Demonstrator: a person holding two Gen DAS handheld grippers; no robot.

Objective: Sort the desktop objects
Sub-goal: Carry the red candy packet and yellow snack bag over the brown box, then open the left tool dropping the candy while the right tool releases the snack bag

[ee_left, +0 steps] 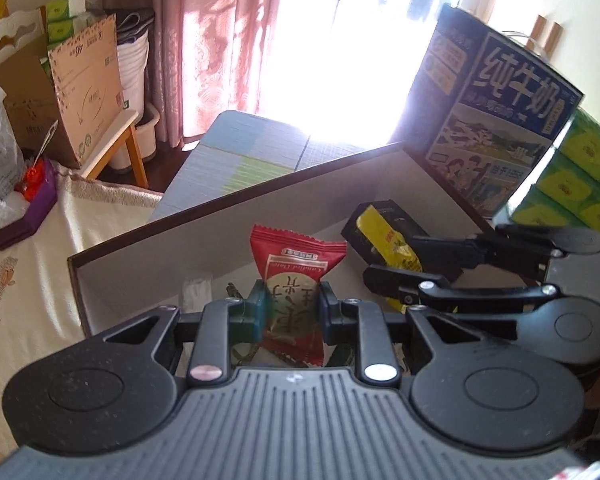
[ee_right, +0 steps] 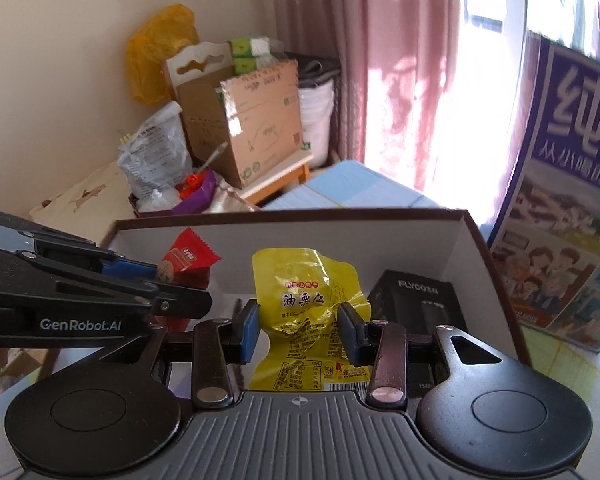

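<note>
My left gripper (ee_left: 292, 312) is shut on a red snack packet (ee_left: 296, 280) and holds it upright over the open white box (ee_left: 236, 216). My right gripper (ee_right: 300, 328) is shut on a yellow snack packet (ee_right: 304, 296), also over the box (ee_right: 420, 236). Each gripper shows in the other's view: the right one (ee_left: 388, 264) with the yellow packet (ee_left: 384, 236), the left one (ee_right: 172, 284) with the red packet (ee_right: 188, 260). A black FLYCO box (ee_right: 416, 300) lies inside the white box at the right.
A blue milk carton (ee_left: 492, 120) and green tissue packs (ee_left: 580, 176) stand right of the box. A cream cloth (ee_left: 32, 272), a purple tray (ee_left: 24, 216) and cardboard boxes (ee_left: 80, 92) are on the left. Pink curtains (ee_right: 400, 60) hang behind.
</note>
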